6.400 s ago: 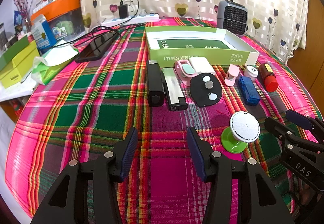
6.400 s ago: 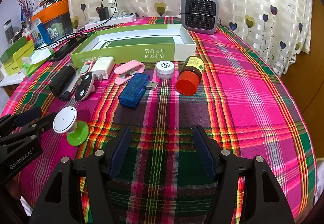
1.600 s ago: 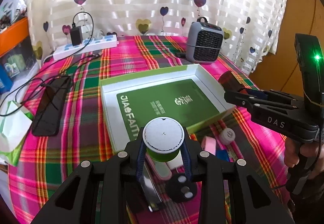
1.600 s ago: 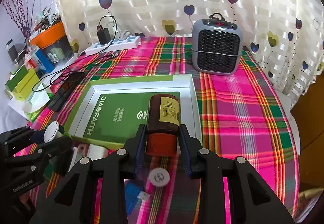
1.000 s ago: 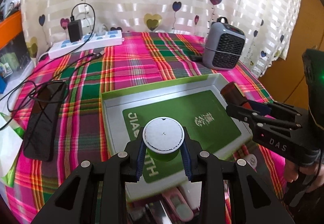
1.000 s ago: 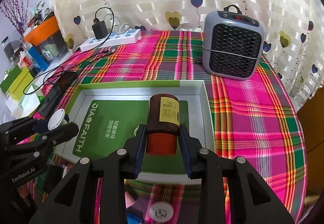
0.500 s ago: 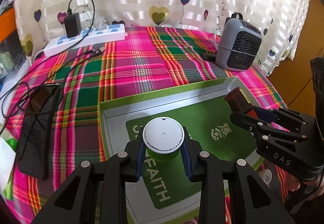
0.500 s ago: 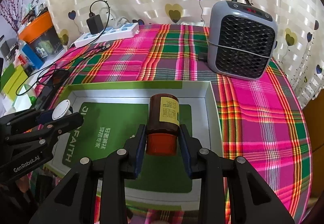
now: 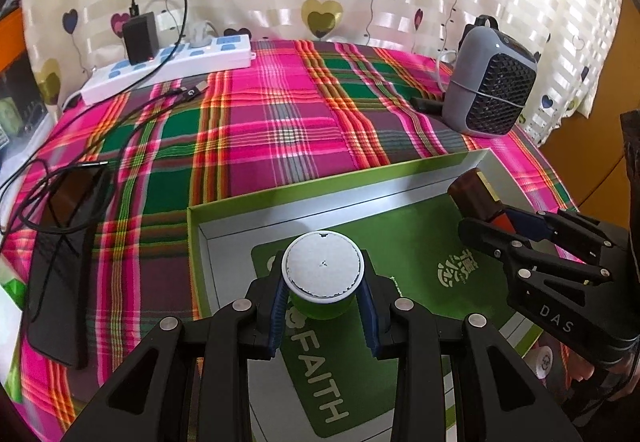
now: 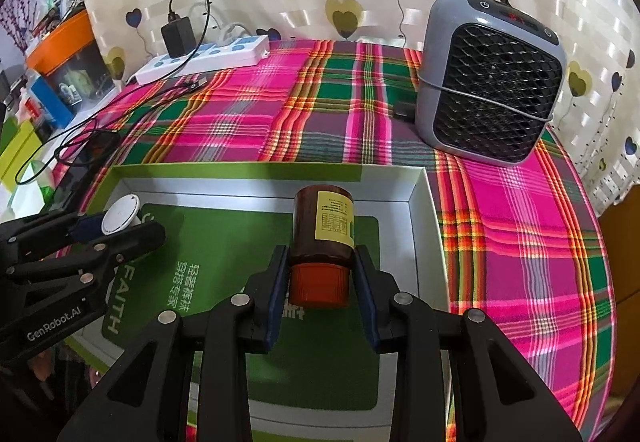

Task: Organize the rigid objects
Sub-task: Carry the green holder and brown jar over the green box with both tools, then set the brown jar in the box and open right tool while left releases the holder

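- Left gripper [image 9: 323, 312]: jaws gripping the green round-based holder with white disc top [image 9: 322, 274], hovering over the open green-and-white cardboard box [image 9: 360, 202].
- Right gripper [image 10: 320, 298]: jaws clamping the brown, orange-capped bottle [image 10: 322, 232] above the same box.

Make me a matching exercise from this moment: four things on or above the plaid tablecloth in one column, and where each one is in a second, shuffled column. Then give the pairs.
Things
1. brown bottle with an orange-red cap
2. round white-topped green holder
3. grey box-shaped fan heater
4. white power strip

Places
A. far left, by the curtain
B. standing beyond the green and white box's far right corner
C. clamped in the left gripper
D. clamped in the right gripper

Pairs: 1-D, 2-C, 3-B, 4-A
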`<action>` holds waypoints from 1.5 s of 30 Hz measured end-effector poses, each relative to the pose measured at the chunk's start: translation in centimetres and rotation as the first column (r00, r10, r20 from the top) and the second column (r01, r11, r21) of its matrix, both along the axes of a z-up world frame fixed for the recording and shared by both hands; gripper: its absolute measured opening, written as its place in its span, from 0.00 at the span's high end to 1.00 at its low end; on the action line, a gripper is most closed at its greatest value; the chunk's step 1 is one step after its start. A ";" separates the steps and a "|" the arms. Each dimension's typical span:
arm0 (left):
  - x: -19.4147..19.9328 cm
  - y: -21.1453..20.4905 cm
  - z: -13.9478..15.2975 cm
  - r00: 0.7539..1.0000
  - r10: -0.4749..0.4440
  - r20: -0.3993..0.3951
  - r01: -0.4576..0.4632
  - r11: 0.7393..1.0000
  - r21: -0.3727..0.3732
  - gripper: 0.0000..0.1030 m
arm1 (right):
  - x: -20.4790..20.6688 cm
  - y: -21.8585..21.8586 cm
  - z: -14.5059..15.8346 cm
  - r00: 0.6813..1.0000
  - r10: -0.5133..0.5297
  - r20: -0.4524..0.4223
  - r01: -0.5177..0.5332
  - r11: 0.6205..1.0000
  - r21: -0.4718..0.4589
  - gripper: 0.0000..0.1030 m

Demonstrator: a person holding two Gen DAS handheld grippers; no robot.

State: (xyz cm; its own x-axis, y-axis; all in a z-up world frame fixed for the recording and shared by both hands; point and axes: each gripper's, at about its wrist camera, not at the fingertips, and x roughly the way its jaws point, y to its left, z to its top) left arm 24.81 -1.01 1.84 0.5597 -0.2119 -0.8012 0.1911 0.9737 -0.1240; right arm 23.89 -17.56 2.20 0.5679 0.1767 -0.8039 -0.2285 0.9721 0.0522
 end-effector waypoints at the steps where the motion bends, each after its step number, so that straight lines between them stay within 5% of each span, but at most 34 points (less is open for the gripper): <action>1: 0.1 0.0 -0.1 1.000 0.000 -0.002 0.000 1.000 0.000 0.70 | 0.1 0.0 0.0 1.000 0.001 -0.001 -0.001 1.000 -0.002 0.68; 34: 0.4 -0.8 -0.7 1.000 0.004 0.000 -0.004 0.997 0.078 0.70 | 0.8 0.2 -0.8 1.000 -0.012 -0.010 0.011 1.000 -0.025 0.68; 39: 0.3 -0.8 -0.6 1.000 -0.001 -0.001 0.001 0.998 0.060 0.67 | 0.8 0.0 -0.9 1.000 -0.014 -0.016 0.014 1.000 0.002 0.53; 45: 0.1 -0.6 -0.4 1.000 0.001 0.000 -0.001 0.999 0.038 0.59 | 0.6 -0.1 -0.8 1.000 -0.022 -0.011 0.022 1.000 0.016 0.53</action>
